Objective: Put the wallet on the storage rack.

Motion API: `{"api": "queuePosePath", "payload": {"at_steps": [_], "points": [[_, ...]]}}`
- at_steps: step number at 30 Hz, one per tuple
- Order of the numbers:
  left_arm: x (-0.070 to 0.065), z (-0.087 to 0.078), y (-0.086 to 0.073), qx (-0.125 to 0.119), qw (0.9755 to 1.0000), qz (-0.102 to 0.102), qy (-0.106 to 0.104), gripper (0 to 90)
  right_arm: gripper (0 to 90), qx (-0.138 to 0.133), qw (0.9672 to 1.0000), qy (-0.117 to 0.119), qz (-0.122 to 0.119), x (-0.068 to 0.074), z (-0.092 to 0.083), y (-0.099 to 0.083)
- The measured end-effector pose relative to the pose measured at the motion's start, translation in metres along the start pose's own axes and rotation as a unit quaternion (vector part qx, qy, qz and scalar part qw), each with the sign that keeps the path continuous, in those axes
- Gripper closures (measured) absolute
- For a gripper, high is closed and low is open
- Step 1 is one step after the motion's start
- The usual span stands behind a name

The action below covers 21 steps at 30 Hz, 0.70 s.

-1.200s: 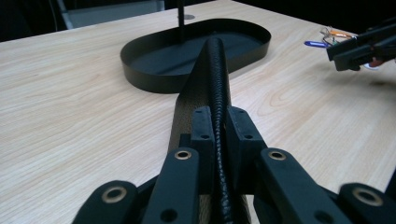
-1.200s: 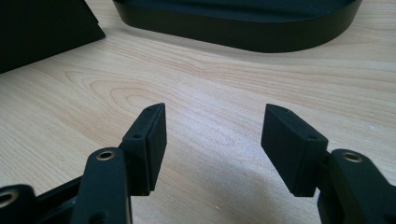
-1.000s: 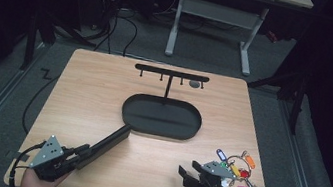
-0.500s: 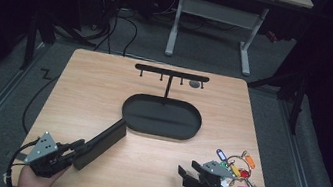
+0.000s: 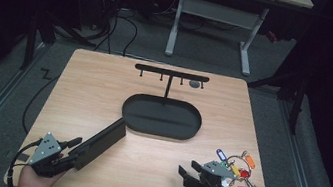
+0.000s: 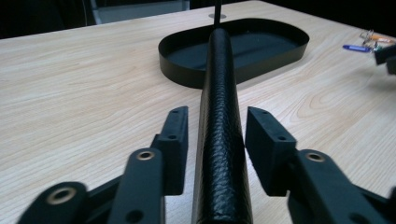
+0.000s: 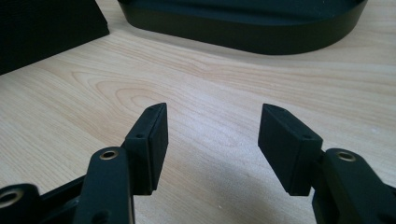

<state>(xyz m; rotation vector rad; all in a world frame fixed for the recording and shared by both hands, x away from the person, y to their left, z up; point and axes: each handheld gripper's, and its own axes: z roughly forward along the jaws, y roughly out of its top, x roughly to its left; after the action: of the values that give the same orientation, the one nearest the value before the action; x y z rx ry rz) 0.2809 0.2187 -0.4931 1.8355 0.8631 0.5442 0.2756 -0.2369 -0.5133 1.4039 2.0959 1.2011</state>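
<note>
The left gripper (image 6: 212, 135) has just been opening its jaws around the long black textured case (image 5: 98, 142), and a gap shows on each side between the pads and the case, so the grip reads as released. The step in hand looks like setting the case down; next, the left hand would need to back straight off without dragging it. The case is slim, pebble-grained and rounded on top; it lies on the wooden table (image 5: 95, 82), its far end beside the black oval tray (image 5: 161, 117). The right gripper (image 7: 212, 140) rests with its jaws apart on nothing, near the bunch of key tags (image 5: 238, 171).
</note>
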Motion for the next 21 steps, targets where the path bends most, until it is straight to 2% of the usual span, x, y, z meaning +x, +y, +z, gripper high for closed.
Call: {"api": "queuePosePath", "payload": {"at_steps": [2, 7, 10, 12, 14, 16, 17, 18, 21], "points": [[-0.002, 0.001, -0.001, 0.002, 0.9999, 0.012, 0.007, 55.5, 43.2, 0.001, 1.0, -0.004, -0.009, 0.0, -0.003, 0.003], [-0.004, 0.004, -0.001, 0.017, 0.9996, 0.022, 0.006, 51.6, 43.4, 0.008, 0.9997, -0.009, -0.023, -0.002, -0.013, 0.012], [-0.005, 0.006, -0.001, 0.03, 0.999, 0.032, 0.003, 51.8, 41.5, 0.018, 0.9984, -0.025, -0.048, -0.003, -0.016, 0.009], [-0.005, 0.008, 0.0, 0.039, 0.9987, 0.032, -0.005, 50.8, 41.4, 0.012, 0.9988, -0.025, -0.041, -0.005, -0.017, 0.001], [-0.006, 0.008, 0.003, 0.041, 0.9987, 0.028, -0.012, 50.9, 40.9, 0.007, 0.9993, -0.015, -0.033, -0.008, -0.016, -0.006], [-0.006, 0.008, 0.006, 0.043, 0.9986, 0.028, -0.014, 51.2, 39.8, 0.01, 0.9995, -0.009, -0.029, -0.009, -0.016, -0.007], [-0.006, 0.009, 0.009, 0.047, 0.9984, 0.025, -0.018, 51.3, 39.6, 0.002, 0.9995, -0.005, -0.032, -0.01, -0.017, -0.007], [-0.007, 0.01, 0.016, 0.056, 0.9978, 0.026, -0.023, 51.5, 39.7, 0.001, 0.9995, -0.005, -0.032, -0.012, -0.017, -0.006], [-0.01, 0.013, 0.026, 0.083, 0.995, 0.052, -0.023, 51.6, 40.2, -0.001, 0.9998, 0.008, -0.021, -0.016, -0.017, -0.009]]}}
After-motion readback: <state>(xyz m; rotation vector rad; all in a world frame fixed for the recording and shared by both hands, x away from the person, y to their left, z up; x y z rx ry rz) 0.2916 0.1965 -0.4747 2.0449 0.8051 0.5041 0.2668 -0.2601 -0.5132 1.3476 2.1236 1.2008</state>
